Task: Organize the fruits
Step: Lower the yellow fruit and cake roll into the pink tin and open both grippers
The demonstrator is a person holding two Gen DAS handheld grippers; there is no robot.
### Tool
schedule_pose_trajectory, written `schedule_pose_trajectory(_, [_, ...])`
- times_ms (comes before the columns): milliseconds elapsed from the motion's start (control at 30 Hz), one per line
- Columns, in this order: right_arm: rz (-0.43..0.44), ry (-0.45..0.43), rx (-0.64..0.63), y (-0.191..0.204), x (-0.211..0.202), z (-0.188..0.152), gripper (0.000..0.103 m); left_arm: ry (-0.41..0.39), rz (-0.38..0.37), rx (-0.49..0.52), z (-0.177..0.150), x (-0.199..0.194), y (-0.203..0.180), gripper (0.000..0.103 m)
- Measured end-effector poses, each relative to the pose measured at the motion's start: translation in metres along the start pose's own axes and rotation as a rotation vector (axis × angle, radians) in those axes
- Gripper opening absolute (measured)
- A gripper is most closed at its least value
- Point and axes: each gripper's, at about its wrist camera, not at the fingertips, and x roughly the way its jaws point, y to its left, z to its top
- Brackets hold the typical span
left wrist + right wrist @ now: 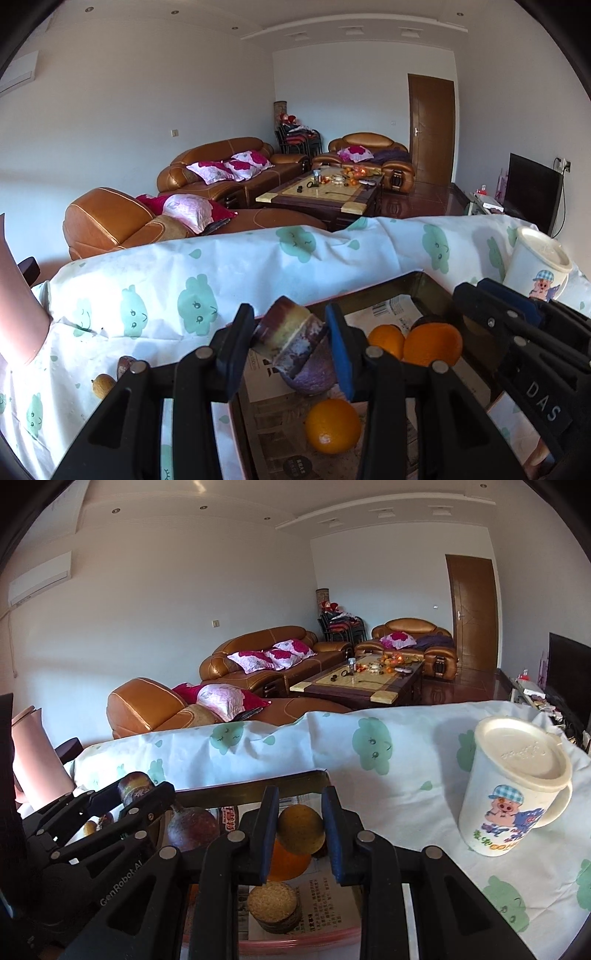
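My left gripper (291, 341) is shut on a short piece of purple sugarcane (290, 338), held above an open box (417, 282) lined with printed paper. In the box lie oranges (332, 424) (432, 343) and a purple fruit (312, 373). My right gripper (300, 829) is shut on a small yellow-brown round fruit (301, 829), held over the same box (258, 781). Below it are an orange (290, 864), a sugarcane stub (273, 904) and a reddish fruit (192, 827). The left gripper also shows in the right wrist view (147, 794).
The box sits on a table under a white cloth with green prints (184, 295). A lidded cartoon mug (513, 794) stands to the right. A small yellow fruit (102, 386) and a dark one (125, 365) lie on the cloth at left. A pink container (33, 757) stands far left.
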Motion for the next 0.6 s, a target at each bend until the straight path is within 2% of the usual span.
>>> schedule_pose_trajectory(100, [0.025, 0.041, 0.012, 0.004, 0.01, -0.003, 0.026, 0.031, 0.012, 0.0, -0.003, 0.005, 0.0, 0.042])
schedule_pose_trajectory(267, [0.048, 0.04, 0.006, 0.005, 0.007, -0.005, 0.026, 0.054, 0.036, 0.018, -0.01, 0.01, -0.001, 0.042])
schedule_pose_trajectory(400, [0.168, 0.052, 0.085, -0.003, 0.006, -0.003, 0.026, 0.05, 0.053, 0.023, -0.012, 0.008, -0.001, 0.042])
schedule_pose_trajectory(600, [0.321, 0.13, 0.169, -0.002, 0.019, -0.01, 0.026, 0.036, 0.055, 0.005, -0.012, 0.003, 0.001, 0.042])
